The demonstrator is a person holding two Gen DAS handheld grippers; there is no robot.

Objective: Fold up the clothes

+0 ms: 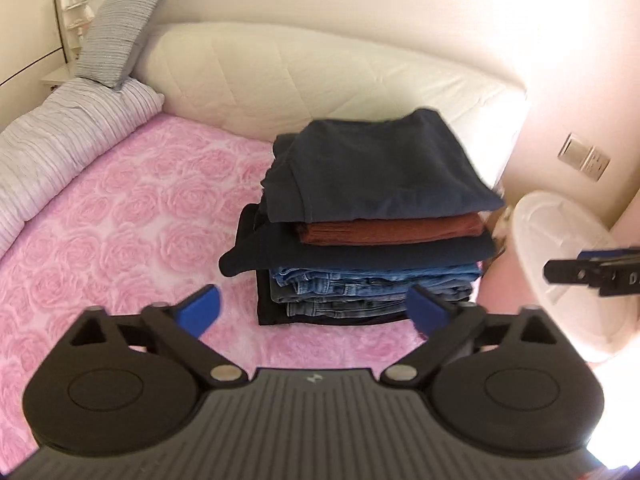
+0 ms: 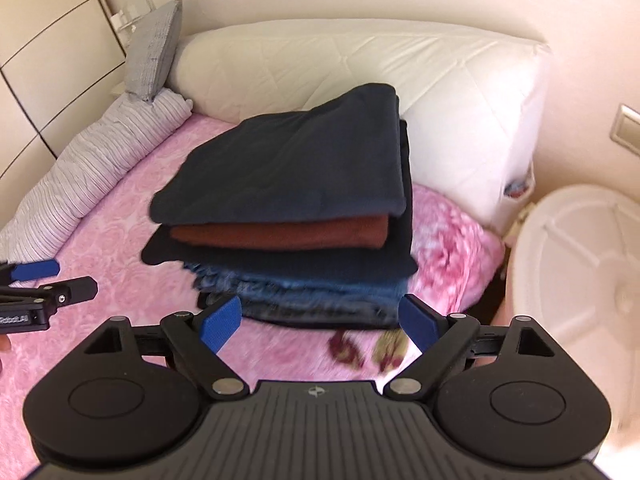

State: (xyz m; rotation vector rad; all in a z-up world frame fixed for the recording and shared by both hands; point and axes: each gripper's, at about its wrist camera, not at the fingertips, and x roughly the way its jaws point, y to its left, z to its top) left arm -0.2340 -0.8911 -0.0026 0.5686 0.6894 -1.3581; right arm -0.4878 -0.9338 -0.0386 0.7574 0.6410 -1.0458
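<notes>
Left wrist view. The left gripper (image 1: 314, 312) stands with its jaws spread wide and nothing between them; the blue pads (image 1: 202, 312) hang over bare bedspread in front of the pile. The stack of folded clothes (image 1: 368, 224) sits on the pink rose-patterned bedspread (image 1: 120, 220), close to the white headboard cushion (image 1: 320, 80). A navy garment (image 1: 380, 168) lies on top, then a rust-red one (image 1: 392, 228), another dark piece, and blue jeans (image 1: 376, 284) lower down. The heavier denim sits at the bottom, which I judge keeps the pile steady on soft bedding. The tip of the right gripper (image 1: 592, 274) shows at the right edge, in front of a white plastic basket (image 1: 560, 280) (its contents cannot be seen).

Right wrist view. The right gripper (image 2: 320, 320) is likewise fully spread and empty, its pads either side of the near edge of the pile without touching it. The stack (image 2: 288, 208) is square enough, though the navy top piece overhangs the rust layer at the left. The left gripper (image 2: 44, 280) shows at the left edge, low over the bedspread and well apart from the pile. Motion blur softens the denim edges.

Assessment. Both claws hold nothing, so the top garment appears set down. No unfolded garment is visible on the bed; the next one, if any, would likely come from the basket.
</notes>
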